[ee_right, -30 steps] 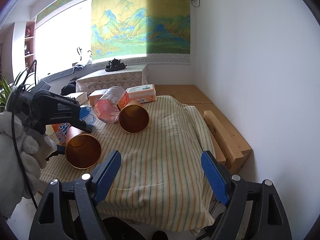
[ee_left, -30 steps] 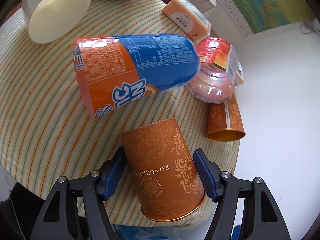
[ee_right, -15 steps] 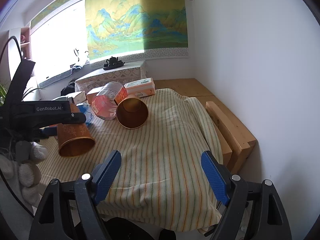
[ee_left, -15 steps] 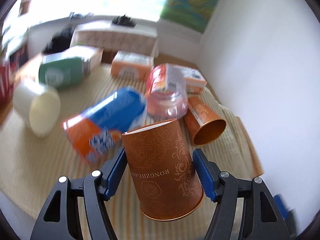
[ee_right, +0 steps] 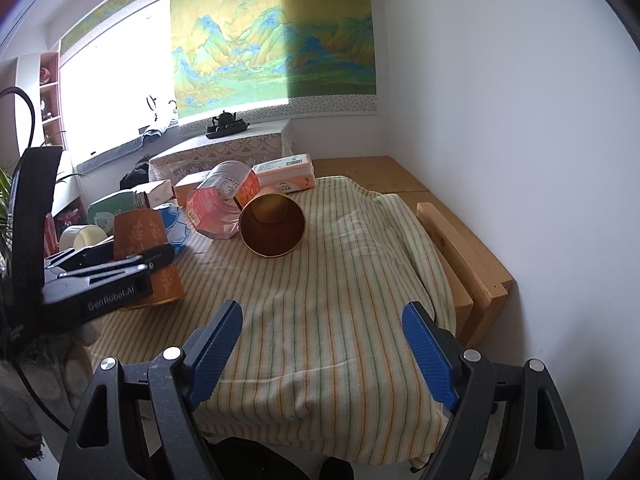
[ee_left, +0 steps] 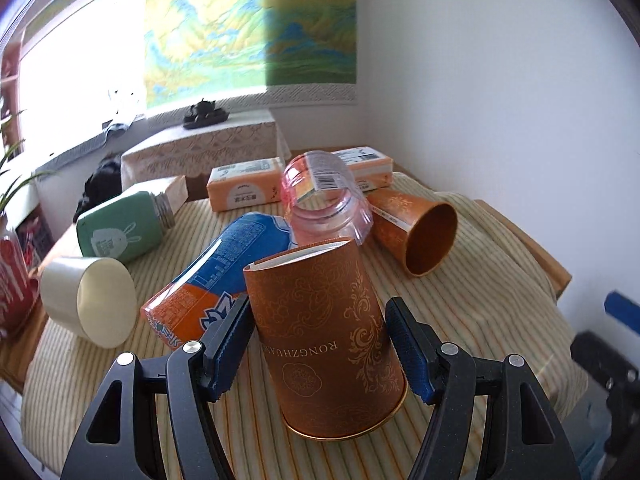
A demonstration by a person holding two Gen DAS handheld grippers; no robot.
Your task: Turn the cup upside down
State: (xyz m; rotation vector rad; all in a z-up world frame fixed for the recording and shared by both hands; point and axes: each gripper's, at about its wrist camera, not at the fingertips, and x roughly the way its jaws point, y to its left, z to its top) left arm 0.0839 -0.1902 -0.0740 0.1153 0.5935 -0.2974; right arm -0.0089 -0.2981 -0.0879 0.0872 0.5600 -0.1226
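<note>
While your left gripper [ee_left: 320, 344] has its blue pads pressed on either side of the orange cup [ee_left: 324, 340], the cup stands mouth down, its gold rim at or just above the striped cloth [ee_right: 340, 300] at the near left of the table; whether the rim fully touches cannot be told. The right-wrist view shows the same cup [ee_right: 144, 256] inverted at the left edge of the cloth, with the black tong arm across its middle.

Your right gripper [ee_right: 320, 344] hangs with its fingers spread wide and nothing between them, over the near right of the cloth.

Judging by the seam and thin wall, the cup is light paper: it will dent under a hard squeeze, and its tapered side may let it slip along the pads. You hold it at mid-height, which looks right; ease off slowly, since soft cloth gives an uneven seat and a light cup tips easily.

Just beyond it lie a blue and orange packet [ee_left: 216, 280], a pink plastic jar [ee_left: 324, 204] and a second orange cup [ee_left: 416, 232] on its side, mouth toward you. A cream cup [ee_left: 88, 300] lies at the far left. Draw back toward yourself so the fingers do not catch them.
</note>
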